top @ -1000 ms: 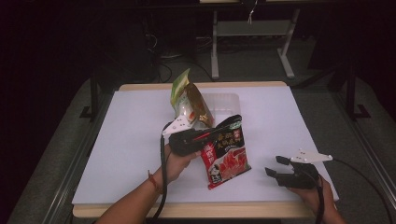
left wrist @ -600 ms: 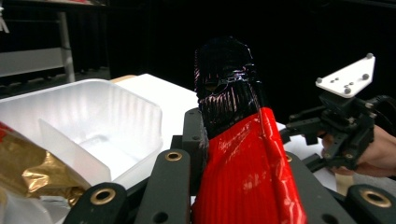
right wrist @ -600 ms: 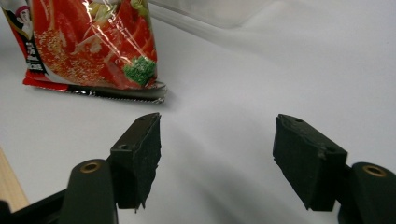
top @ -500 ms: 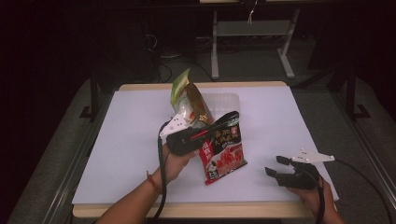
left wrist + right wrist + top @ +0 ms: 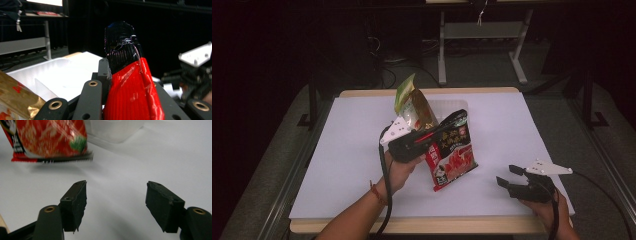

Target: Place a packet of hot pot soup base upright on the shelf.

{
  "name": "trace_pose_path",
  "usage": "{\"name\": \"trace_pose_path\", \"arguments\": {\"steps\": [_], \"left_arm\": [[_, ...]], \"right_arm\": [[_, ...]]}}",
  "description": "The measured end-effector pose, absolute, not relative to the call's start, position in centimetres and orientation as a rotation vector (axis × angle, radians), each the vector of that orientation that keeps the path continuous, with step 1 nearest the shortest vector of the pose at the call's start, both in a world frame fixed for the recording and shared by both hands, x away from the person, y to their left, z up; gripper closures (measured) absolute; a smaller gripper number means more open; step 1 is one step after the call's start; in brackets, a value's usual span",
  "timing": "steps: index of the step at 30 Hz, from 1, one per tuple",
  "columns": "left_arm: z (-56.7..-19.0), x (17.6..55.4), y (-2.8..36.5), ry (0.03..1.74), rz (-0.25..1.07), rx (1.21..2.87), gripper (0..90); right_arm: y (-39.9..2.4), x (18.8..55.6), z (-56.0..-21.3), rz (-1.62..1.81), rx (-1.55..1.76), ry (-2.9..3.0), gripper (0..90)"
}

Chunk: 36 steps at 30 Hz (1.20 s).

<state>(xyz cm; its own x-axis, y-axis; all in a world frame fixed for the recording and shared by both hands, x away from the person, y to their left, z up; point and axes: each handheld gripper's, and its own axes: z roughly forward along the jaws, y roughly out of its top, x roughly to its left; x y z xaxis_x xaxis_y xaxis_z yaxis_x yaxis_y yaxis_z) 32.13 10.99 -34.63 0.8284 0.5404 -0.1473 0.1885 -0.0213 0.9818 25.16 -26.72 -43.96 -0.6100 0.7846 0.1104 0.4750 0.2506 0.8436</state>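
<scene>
**Red packet held up in the left fingers, right fingers waiting apart**

Toward the far edge of the white surface, a little left of its middle, a gold and green foil bag stands upright, crinkled and glossy, with a pinched top. Just behind it sits a low clear plastic tub, pale and hard to make out against the surface.

The left gripper is over the middle of the surface, its fingers clamped together on the top of a red snack packet. In the left gripper view the shiny red film bunches between the fingers, with a dark end poking above them. The packet is flat and glossy with a saw-toothed bottom seal; it hangs with its long axis running down and tilted toward the near edge, lower end close to the surface or touching it, I cannot tell which.

The right gripper rests near the front right corner, its fingers apart and holding nothing. The packet lies to its left and a little farther from the near edge, apart from it. In the right gripper view its fingers point at bare surface, the packet's bottom seal up and left of them. The left hand plainly has the packet; any handover would need the right gripper to travel left.
</scene>
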Motion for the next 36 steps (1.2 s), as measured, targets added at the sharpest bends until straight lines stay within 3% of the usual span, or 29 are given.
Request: {"name": "trace_pose_path", "arguments": {"steps": [14,36], "left_arm": [[-31.7,33.5,11.0,0.636,0.424,1.537,77.7],[-30.4,37.9,9.3,0.762,0.555,1.454,77.7]], "right_arm": [[-26.1,24.9,-44.1,1.261,1.109,2.185,30.3],[-26.7,25.0,-44.3,1.253,1.145,2.175,30.8]]}}
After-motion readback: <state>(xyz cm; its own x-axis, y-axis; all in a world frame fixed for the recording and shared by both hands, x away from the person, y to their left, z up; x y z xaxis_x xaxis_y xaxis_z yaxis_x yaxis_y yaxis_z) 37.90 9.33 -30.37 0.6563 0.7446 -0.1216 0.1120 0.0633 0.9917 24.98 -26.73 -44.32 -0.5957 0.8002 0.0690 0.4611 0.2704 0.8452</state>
